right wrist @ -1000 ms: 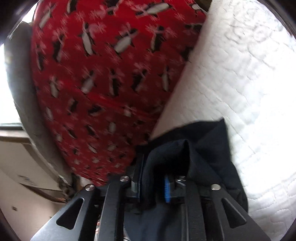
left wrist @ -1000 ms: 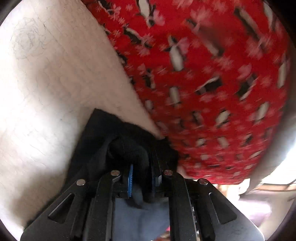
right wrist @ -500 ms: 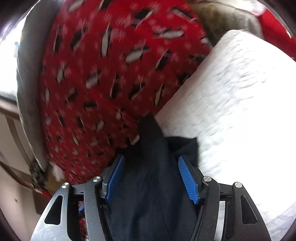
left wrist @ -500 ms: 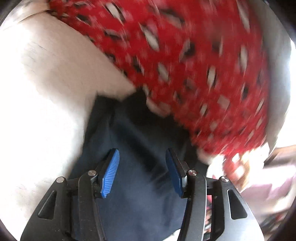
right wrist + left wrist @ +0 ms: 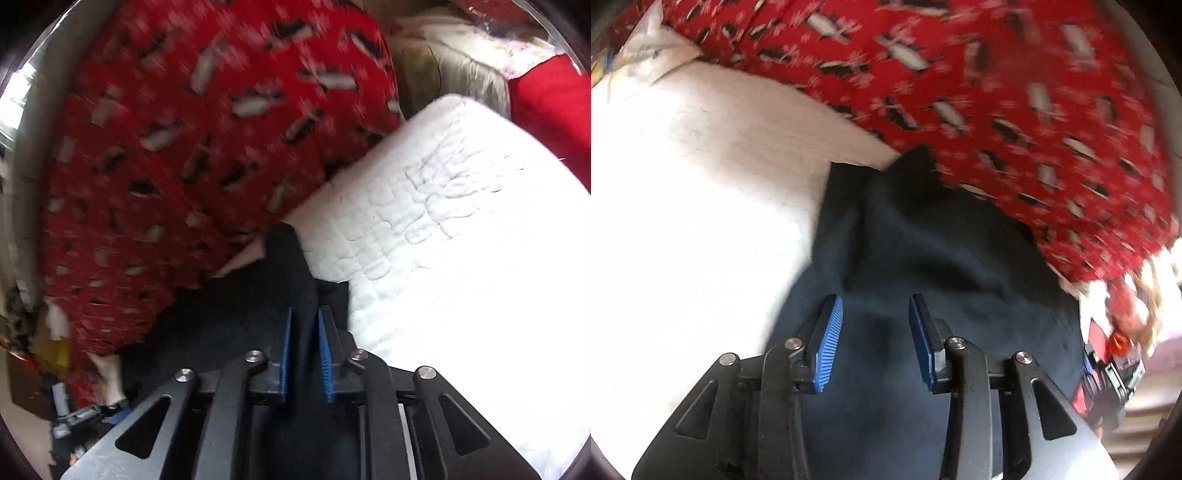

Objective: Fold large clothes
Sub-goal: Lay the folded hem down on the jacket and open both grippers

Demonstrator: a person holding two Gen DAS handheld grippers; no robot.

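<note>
Broadly, my folding looks partway done, as I judge it. Largest in both views is a red penguin-print blanket (image 5: 997, 92), filling the upper frame. Beside it lies a white quilted bed surface (image 5: 461, 240), at right in my right view and at left in my left. On it rests the dark navy garment (image 5: 923, 240), centre to bottom of frame, its long axis seemingly running from my tools up to a peaked corner at the blanket's edge. How many folds remain I cannot tell. My left tool (image 5: 875, 339) is parted, holding nothing, above the cloth. My right tool (image 5: 304, 350) is nearly closed, pinching a ridge of the garment.
</note>
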